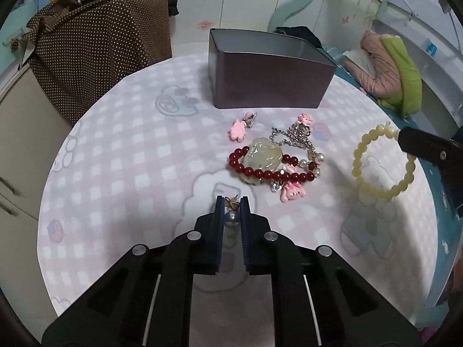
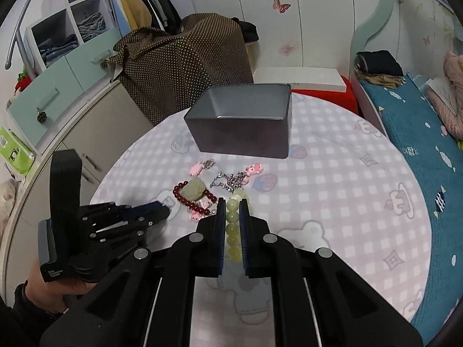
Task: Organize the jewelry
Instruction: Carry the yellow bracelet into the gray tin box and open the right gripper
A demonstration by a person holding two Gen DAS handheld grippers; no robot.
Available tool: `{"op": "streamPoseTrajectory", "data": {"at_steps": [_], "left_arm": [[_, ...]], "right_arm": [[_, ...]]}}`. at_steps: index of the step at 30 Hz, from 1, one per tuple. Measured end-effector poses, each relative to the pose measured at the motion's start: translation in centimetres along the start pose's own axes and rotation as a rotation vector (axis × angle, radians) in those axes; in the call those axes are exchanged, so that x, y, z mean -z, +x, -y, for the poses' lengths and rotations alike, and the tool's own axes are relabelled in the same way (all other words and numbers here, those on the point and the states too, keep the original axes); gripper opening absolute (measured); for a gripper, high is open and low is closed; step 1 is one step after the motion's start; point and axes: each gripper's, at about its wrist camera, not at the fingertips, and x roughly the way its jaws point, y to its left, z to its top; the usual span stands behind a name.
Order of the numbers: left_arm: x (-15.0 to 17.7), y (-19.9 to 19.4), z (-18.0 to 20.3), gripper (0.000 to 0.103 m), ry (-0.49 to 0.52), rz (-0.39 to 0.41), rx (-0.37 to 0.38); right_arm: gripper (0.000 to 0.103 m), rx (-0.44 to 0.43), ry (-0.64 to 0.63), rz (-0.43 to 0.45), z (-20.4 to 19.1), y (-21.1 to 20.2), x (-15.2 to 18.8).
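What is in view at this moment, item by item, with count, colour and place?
Tin box: 1, grey metal, open-topped, far side of table.
Tablecloth: 1, pink-and-white check, covers the round table.
Red bead bracelet: 1, dark red, centre pile.
Jade pendant: 1, pale translucent, lying on the red bracelet.
Silver chain: 1, silver with pink charm, behind the pile.
Pink flower clip: 1, pink, just before the box.
Pink bunny charm: 1, pink, near edge of pile.
Pearl earring: 1, grey pearl with gold bow, in left gripper.
Yellow bead bracelet: 1, pale yellow, in right gripper.
Polka-dot cloth: 1, brown, behind table.
Left gripper: closed on earring.
Right gripper: closed on bracelet.
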Motion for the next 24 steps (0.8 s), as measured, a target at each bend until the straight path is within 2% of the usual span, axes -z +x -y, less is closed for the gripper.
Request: {"op": "streamPoseTrajectory", "data": {"at_steps": [4,8,17,20,24], "left_arm": [[-0.3,-1.0,-0.4,0.011,-0.023,0.024,0.018],[-1.9,-3.3,-0.2,0.011,-0.006,0.088,0.019],[-9.6,-8.6,0.5,0.011,0.028,0.268,0.064],[-12.2,-8.8,0.6,0.011,0.027,0.29,0.091],[-15.2,-7.6,0.7,0.011,0.025,0.275,0.113]], "right_arm": [[0.008,0.005,0.0,0.011,0.2,-0.5,-0.4],[0.008,0.014,-0.026,0.052,0.0,-1.6,-2.3],[0.008,-0.041,-0.055,0.157,-0.5,-3.0,-9.7],[0.008,-0.073,-0.044,0.161,-0.5,-2.3,-11.8],[0.008,-0.086,-0.027,0.123,0.0,0.0,-13.6]]}}
